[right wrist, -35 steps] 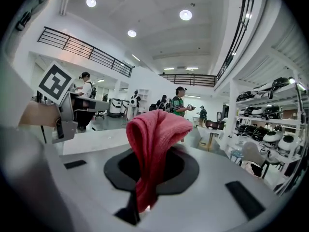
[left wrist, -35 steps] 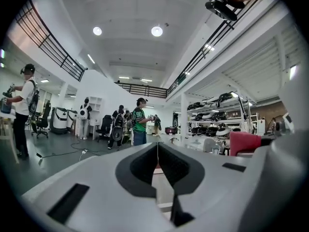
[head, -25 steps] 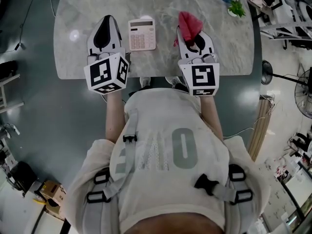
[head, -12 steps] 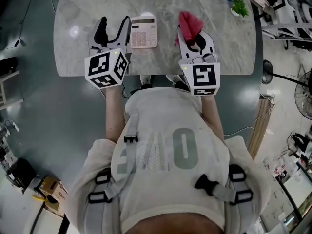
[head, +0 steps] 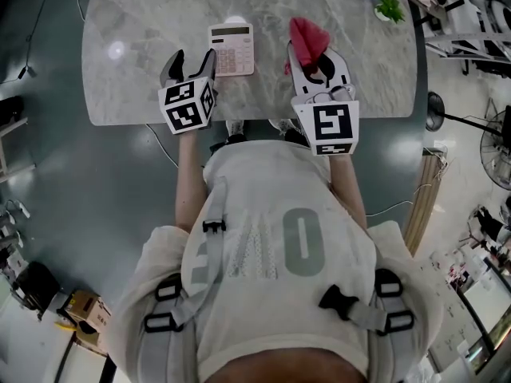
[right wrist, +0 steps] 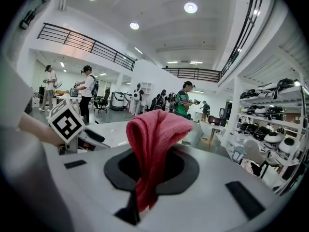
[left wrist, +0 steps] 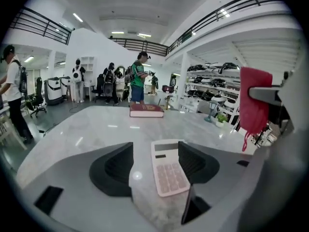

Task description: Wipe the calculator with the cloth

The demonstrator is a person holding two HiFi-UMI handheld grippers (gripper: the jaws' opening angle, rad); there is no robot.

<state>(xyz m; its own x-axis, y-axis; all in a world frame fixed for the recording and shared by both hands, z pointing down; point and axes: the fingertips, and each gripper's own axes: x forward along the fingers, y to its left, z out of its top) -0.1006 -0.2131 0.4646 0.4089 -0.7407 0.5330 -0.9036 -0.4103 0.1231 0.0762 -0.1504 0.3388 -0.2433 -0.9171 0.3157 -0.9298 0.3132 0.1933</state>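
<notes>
Pink cloth (head: 307,37) is what I spot first in the head view: it stands bunched up out of the fingers of the right gripper (head: 311,62), which is clamped on its lower part above the near edge of the grey marble table (head: 136,22). The left gripper (head: 192,61) sits over the same edge with its two fingers spread wide and bare marble between them. The pale pink calculator (head: 231,49) lies flat just past its right fingertip, between the two grippers. From the left gripper view I read the jaws as wide apart, having just been opening, and gripping nothing. The calculator lies on the tabletop ahead, close against the inner side of the right finger, whose pad covers part of its right edge; I cannot tell whether they touch. Well beyond the fingertips a dark red book (left wrist: 146,110) lies at the far side of the table. From the right gripper view the jaws are closed on the cloth, which rises folded from between the pads. Off to the left of those fingers I see the left gripper's marker cube (right wrist: 65,120).
</notes>
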